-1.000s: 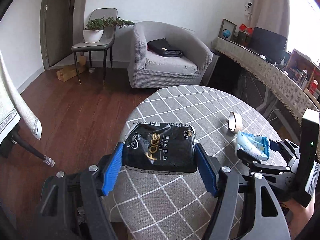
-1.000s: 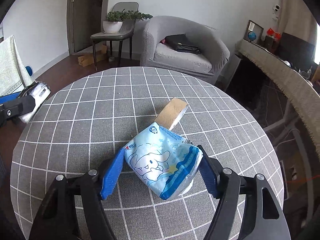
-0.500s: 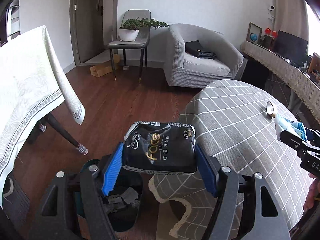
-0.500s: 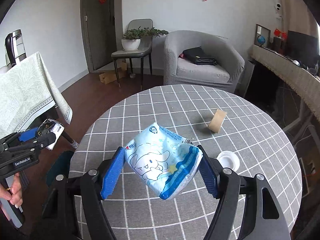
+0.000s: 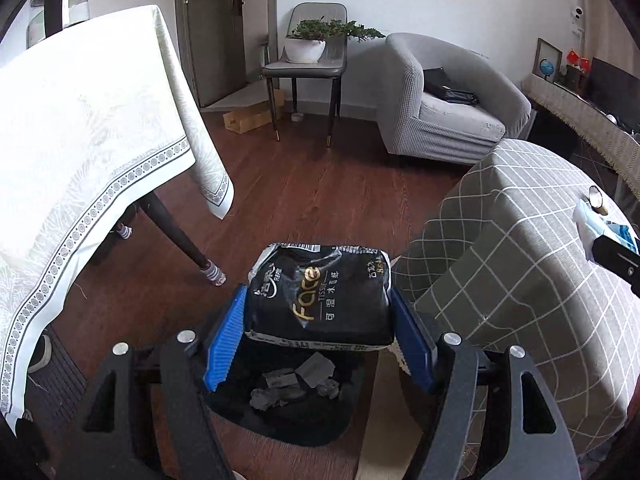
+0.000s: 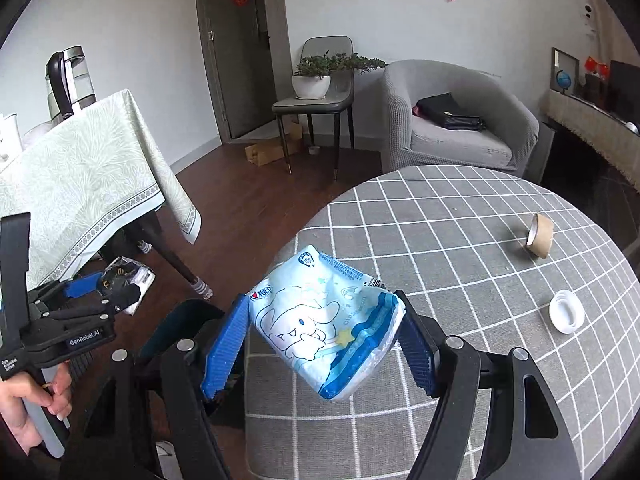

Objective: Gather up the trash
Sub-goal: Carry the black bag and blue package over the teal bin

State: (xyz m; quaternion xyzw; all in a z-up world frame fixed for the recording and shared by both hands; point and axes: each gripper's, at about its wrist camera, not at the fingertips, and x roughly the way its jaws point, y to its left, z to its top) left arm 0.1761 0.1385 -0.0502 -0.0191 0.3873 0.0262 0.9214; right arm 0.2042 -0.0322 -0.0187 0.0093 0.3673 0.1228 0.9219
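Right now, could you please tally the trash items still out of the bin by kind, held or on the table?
Tissue packs, held: 2, black and blue
Tape rolls on table: 1
White lids on table: 1
Total: 4

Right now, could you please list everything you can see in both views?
Black tissue pack: one, held over the bin.
Light-blue cartoon tissue pack: one, held over the table edge.
Dark bin: one, on the floor, crumpled scraps inside.
Brown cardboard tape core: one, on the checked table.
White round lid: one, same table.
Grey armchair: one, black bag on it.
Left gripper: blue fingers.
Right gripper: blue fingers.
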